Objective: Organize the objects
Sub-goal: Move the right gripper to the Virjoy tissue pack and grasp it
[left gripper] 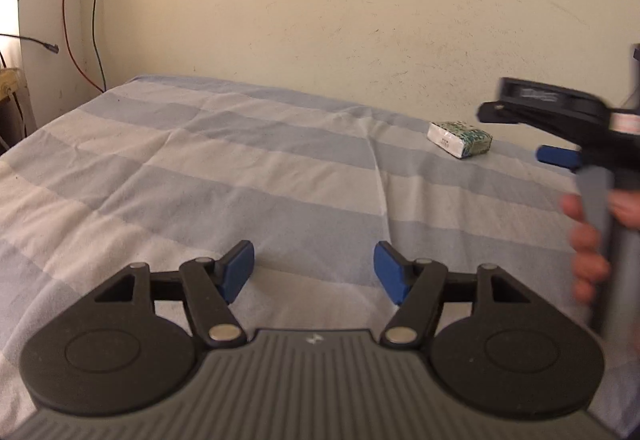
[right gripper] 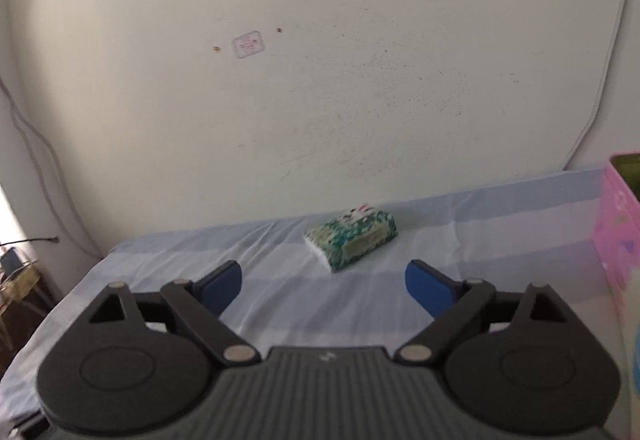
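A small green-and-white patterned packet [right gripper: 352, 238] lies on the striped blue-and-white bed sheet [right gripper: 280, 304] near the wall; it also shows in the left wrist view [left gripper: 460, 139] at the far right. My right gripper [right gripper: 324, 286] is open and empty, a short way in front of the packet. In the left wrist view the right gripper [left gripper: 532, 128] shows from the side, held in a hand above the sheet. My left gripper [left gripper: 314, 272] is open and empty over the sheet [left gripper: 200, 180], well left of the packet.
A pink box [right gripper: 620, 240] stands at the right edge of the right wrist view. The cream wall [left gripper: 320, 20] runs behind the bed. Red and dark cables [left gripper: 70, 20] hang in the left corner beside a wooden piece of furniture [left gripper: 12, 88].
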A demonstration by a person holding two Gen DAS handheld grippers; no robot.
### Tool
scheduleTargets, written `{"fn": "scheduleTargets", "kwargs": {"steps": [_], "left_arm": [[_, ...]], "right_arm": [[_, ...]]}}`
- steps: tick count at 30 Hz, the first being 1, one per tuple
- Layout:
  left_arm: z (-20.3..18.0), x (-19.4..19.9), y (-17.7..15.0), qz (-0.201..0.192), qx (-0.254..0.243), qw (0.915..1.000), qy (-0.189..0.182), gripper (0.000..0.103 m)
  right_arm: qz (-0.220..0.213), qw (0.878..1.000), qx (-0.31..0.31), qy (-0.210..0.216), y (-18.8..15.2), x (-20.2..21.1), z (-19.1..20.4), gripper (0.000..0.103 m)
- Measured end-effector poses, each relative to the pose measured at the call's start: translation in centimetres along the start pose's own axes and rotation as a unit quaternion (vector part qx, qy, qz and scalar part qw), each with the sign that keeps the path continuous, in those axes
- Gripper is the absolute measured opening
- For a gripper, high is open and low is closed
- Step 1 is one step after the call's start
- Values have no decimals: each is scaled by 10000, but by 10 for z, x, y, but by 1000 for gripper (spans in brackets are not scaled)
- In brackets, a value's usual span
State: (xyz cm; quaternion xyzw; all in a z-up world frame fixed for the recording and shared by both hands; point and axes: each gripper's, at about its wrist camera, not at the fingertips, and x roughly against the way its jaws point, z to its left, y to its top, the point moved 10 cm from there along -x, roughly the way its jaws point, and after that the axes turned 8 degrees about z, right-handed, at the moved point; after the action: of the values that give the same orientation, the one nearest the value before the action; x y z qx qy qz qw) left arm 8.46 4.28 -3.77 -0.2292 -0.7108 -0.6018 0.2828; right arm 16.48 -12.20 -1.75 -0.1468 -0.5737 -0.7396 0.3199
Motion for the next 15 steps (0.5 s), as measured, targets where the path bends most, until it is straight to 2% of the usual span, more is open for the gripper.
{"fn": "scheduleTargets", "kwargs": {"steps": [5,9,13,15], "left_arm": [[-8,-3,-2,78,-264,9995,162,75],[-3,-7,-3,100,-275,9994,159,76],[-3,-8,-4,111,-291,9994,165,78],[-2,-9,-3,115,-272,9994,157,79]], "right_arm": [[220,9968,-220,-742,29,-82,-29,97],[567,9931,-685,-767,37,-116,-40,102],[957,9895,-175,-1072,32,-135,-32,102],[1001,9899,177,-983,27,-134,-21,89]]}}
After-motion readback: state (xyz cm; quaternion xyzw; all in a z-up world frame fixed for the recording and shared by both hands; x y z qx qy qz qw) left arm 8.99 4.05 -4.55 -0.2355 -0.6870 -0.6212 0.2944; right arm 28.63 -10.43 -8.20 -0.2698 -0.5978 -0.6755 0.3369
